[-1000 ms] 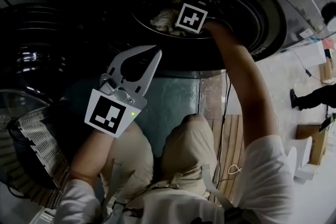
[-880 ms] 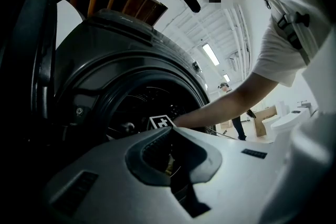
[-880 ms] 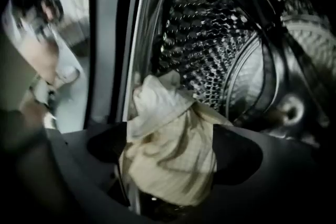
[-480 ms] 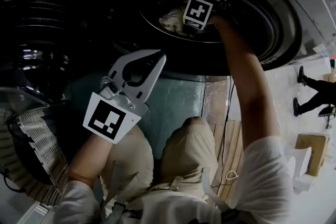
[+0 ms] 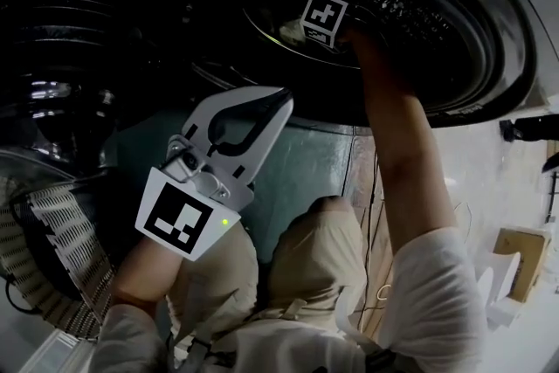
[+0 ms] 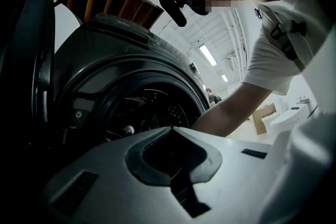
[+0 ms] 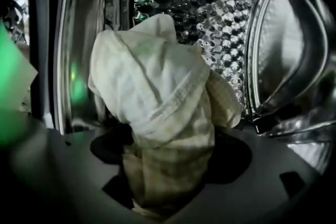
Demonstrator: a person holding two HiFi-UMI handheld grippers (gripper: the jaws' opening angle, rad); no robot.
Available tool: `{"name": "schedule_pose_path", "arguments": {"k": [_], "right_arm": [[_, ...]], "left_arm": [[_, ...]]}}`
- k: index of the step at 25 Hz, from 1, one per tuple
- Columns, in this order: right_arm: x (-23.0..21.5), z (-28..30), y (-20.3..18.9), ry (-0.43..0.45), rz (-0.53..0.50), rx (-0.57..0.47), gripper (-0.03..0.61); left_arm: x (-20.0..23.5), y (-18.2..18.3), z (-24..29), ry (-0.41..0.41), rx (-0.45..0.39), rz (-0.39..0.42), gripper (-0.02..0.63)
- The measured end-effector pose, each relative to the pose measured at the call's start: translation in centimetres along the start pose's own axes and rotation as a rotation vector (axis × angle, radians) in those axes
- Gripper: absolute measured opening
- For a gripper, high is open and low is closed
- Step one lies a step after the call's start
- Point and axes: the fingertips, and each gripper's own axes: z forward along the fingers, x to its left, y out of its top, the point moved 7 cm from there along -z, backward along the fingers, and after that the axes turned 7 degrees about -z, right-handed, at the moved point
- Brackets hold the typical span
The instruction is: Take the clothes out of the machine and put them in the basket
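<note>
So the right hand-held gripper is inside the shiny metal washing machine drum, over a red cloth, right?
Not red: the right gripper view shows a crumpled cream-white cloth. The right hand-held gripper is inside the shiny metal washing machine drum, over that cloth, its jaws closing around it.

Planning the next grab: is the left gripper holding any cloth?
No, the left gripper has its fingers meeting at the tips with nothing between them.
</note>
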Motion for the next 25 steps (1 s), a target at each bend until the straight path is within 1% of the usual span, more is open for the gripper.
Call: {"name": "schedule_pose_path", "arguments": {"k": [3, 6, 10, 12, 14, 17, 19, 22, 25], "right_arm": [[0.6, 0.0, 0.0, 0.009, -0.007, -0.009, 0.377], [1.0, -0.4, 0.0, -0.04, 0.001, -0.04, 0.291], [1.3, -1.3, -0.2, -0.108, 0.044, -0.11, 0.236], [1.3, -2.2, -0.4, -0.144, 0.065, -0.132, 0.224], [1.3, -3.0, -0.6, -0.179, 0.077, -0.132, 0.216], [1.5, -3.7, -0.2, -0.197, 0.089, -0.177, 0.209], [1.1, -4.7, -0.4, -0.235, 0.1, -0.194, 0.206], [0.8, -6.6, -0.8, -0.286, 0.116, -0.185, 0.203], [1.3, -8.0, -0.9, -0.331, 0.103, -0.152, 0.204]], "left_arm": [[0.0, -0.2, 0.4, 0.007, 0.001, 0.004, 0.014], [-0.5, -0.1, 0.6, -0.005, 0.008, 0.027, 0.014], [-1.1, 0.0, 0.6, -0.019, 0.015, 0.032, 0.014], [-1.3, 0.0, 0.6, -0.024, 0.021, 0.041, 0.014], [-1.3, 0.0, 0.5, -0.019, 0.027, 0.047, 0.014], [-1.3, -0.1, 0.7, -0.002, 0.033, 0.041, 0.014], [-1.3, -0.1, 0.8, 0.005, 0.035, 0.035, 0.014], [-1.3, -0.1, 0.9, 0.015, 0.034, 0.023, 0.014], [-1.3, 0.1, 0.7, 0.03, 0.026, 0.007, 0.014]]}}
